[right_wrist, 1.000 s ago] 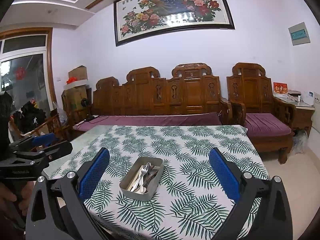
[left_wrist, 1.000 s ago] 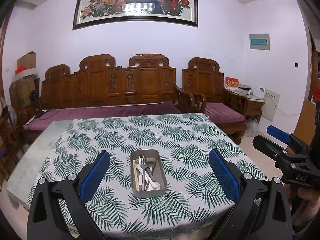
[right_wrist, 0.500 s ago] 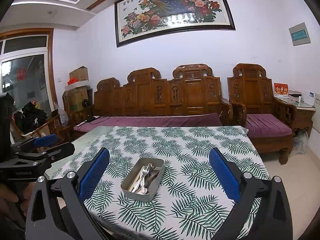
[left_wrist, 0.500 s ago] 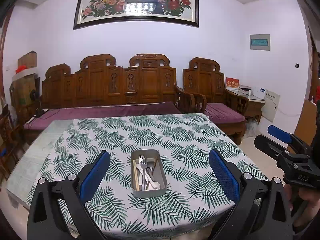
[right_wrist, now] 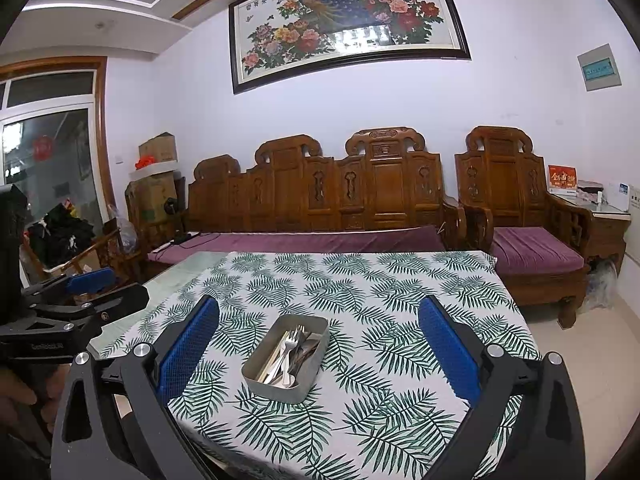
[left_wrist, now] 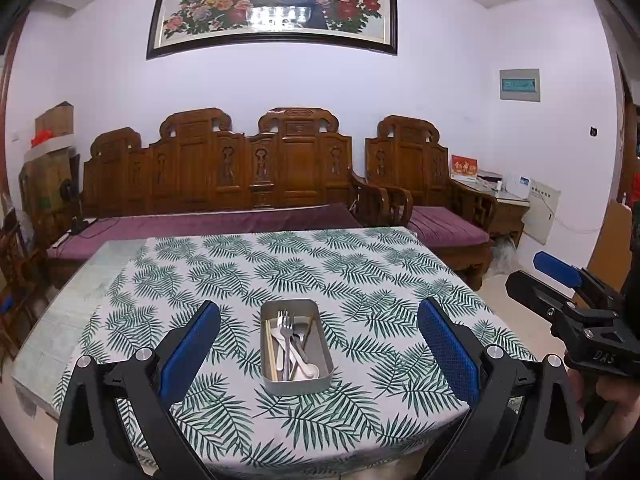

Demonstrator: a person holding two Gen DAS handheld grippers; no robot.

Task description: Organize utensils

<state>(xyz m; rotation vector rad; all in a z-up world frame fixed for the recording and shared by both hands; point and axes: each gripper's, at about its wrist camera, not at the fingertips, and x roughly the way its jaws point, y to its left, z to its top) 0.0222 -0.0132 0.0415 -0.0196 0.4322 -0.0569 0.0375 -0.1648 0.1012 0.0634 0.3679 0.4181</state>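
A grey metal tray (left_wrist: 325,376) (right_wrist: 308,387) sits near the front of the table and holds a fork (left_wrist: 284,330) (right_wrist: 291,340), white spoons (left_wrist: 308,366), chopsticks (left_wrist: 270,350) and other cutlery in a loose pile. My left gripper (left_wrist: 318,336) hovers in front of the tray, open, with its blue pads wide apart and nothing between them. My right gripper (right_wrist: 318,338) is likewise open and empty, facing the tray from the front right. Each gripper also shows at the edge of the other's view.
The table wears a white cloth with green fern leaves (left_wrist: 304,264); a bare grey strip (left_wrist: 64,316) runs along its left side. Behind stand a carved wooden bench (left_wrist: 240,184) with purple cushions and an armchair (left_wrist: 432,200). Cardboard boxes (right_wrist: 154,184) stand at the left wall.
Both views have shifted only slightly; the grippers stay open and the tray and cutlery have not moved.
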